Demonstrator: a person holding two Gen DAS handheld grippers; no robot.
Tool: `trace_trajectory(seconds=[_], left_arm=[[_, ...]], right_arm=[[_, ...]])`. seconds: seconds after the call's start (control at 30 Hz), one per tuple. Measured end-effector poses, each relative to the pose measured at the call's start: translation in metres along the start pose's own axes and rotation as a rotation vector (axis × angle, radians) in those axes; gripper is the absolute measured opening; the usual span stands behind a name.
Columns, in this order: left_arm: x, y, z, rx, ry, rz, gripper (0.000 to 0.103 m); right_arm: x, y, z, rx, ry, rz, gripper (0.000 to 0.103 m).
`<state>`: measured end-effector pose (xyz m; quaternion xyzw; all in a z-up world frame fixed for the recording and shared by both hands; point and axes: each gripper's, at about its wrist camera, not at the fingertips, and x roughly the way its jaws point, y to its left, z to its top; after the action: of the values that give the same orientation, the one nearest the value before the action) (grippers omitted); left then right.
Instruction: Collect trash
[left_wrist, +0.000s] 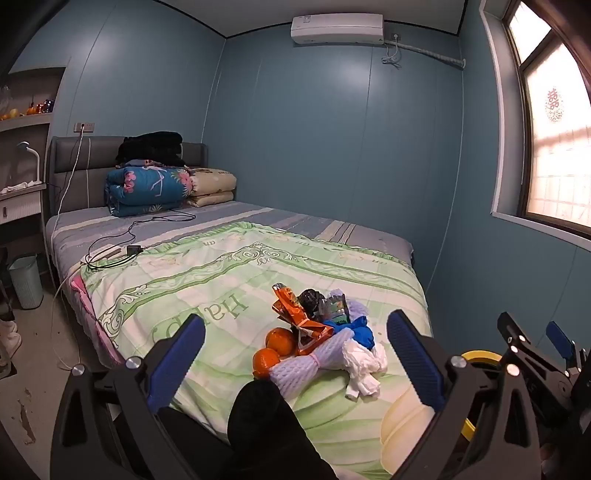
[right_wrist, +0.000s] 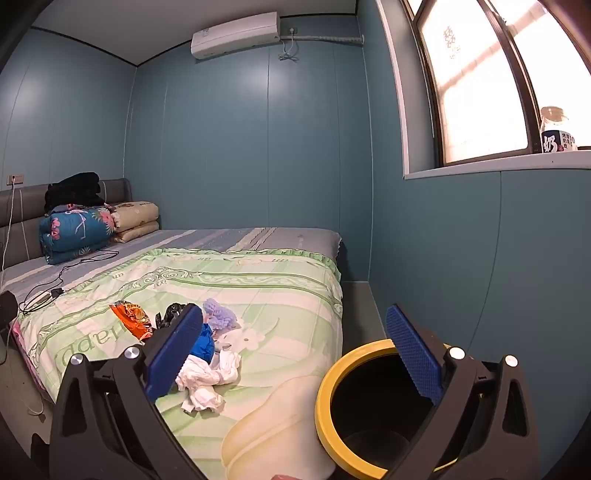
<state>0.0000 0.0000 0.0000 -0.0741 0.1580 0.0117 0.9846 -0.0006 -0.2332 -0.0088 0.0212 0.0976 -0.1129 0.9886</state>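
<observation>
Left gripper (left_wrist: 295, 354) spread, empty, above trash pile (left_wrist: 317, 332) near foot edge of green patterned bedspread (left_wrist: 221, 280). Right gripper (right_wrist: 295, 350) spread, over yellow-rimmed black bin (right_wrist: 332, 398) beside bed.

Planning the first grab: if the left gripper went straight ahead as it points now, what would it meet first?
Probably the white foam fruit net at the near edge of the trash pile on the quilt, centered between the open left gripper fingers; depth is uncertain.

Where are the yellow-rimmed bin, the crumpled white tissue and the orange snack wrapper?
yellow-rimmed bin (right_wrist: 325, 398): right wrist view, on its yellow rim's left side.
crumpled white tissue (right_wrist: 207, 380): right wrist view, on its middle.
orange snack wrapper (left_wrist: 301, 325): left wrist view, on its crinkled lower half.
</observation>
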Motion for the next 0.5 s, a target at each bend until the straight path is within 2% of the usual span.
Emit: trace_trajectory(seconds=[0.5], left_arm=[[-0.0033, -0.0028, 0.0032, -0.001, -0.009, -0.003, 0.095]], right_arm=[[0.0010, 0.0065, -0.0025, -0.005, 0.015, -0.002, 0.095]])
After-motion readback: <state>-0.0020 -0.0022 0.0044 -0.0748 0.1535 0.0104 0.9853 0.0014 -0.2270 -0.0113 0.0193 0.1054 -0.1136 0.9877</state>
